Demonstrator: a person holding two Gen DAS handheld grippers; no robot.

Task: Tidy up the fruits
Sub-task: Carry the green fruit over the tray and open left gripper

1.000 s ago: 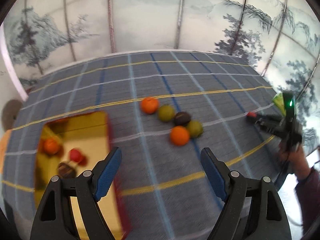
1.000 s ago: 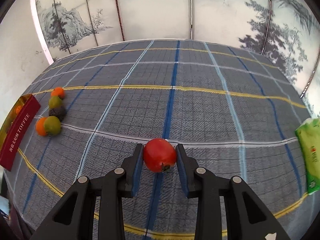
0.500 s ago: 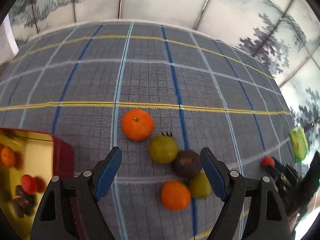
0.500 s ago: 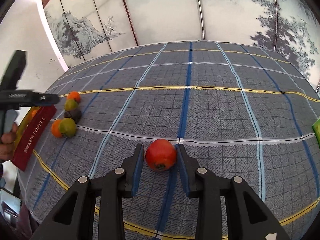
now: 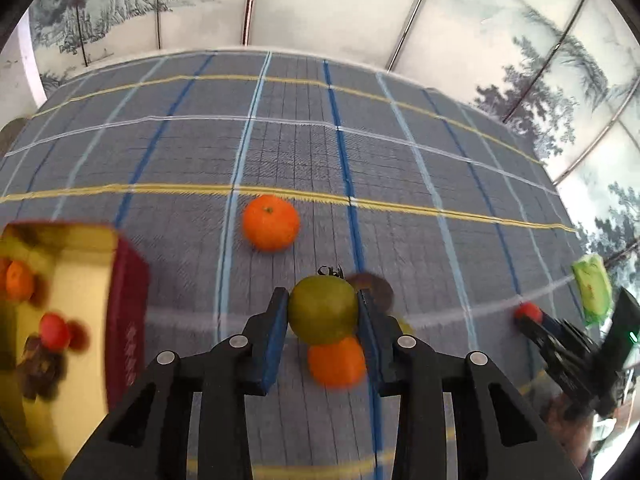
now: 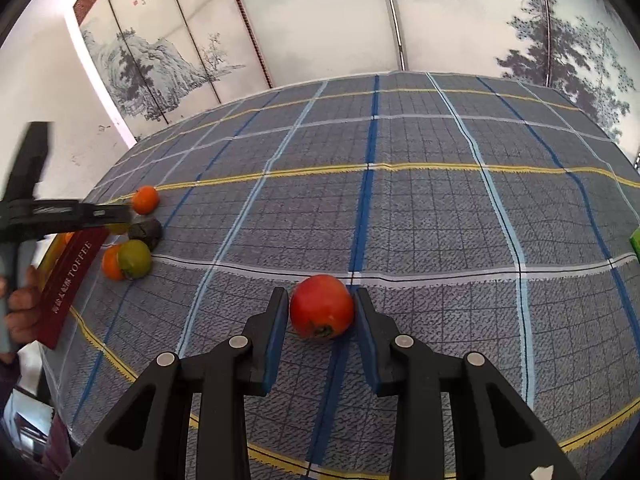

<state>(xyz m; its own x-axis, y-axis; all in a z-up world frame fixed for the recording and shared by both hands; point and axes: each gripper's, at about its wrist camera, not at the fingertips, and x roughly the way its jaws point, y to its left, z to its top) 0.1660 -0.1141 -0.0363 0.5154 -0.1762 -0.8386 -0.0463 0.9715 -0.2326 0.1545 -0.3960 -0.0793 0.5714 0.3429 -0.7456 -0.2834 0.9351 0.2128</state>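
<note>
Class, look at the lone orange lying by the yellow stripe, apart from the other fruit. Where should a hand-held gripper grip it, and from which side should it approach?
Grip the orange across its widest middle, one finger on each side. It is round with its stem dimple facing up, so the sides offer the fullest contact. Approaching from above or the near side seems best: cloth shows all round it, and the green fruit sits apart, nearer the camera.

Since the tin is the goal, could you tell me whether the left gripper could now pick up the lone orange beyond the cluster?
Probably not yet: the left gripper is shut on the green fruit. The path to the orange looks open.
</note>
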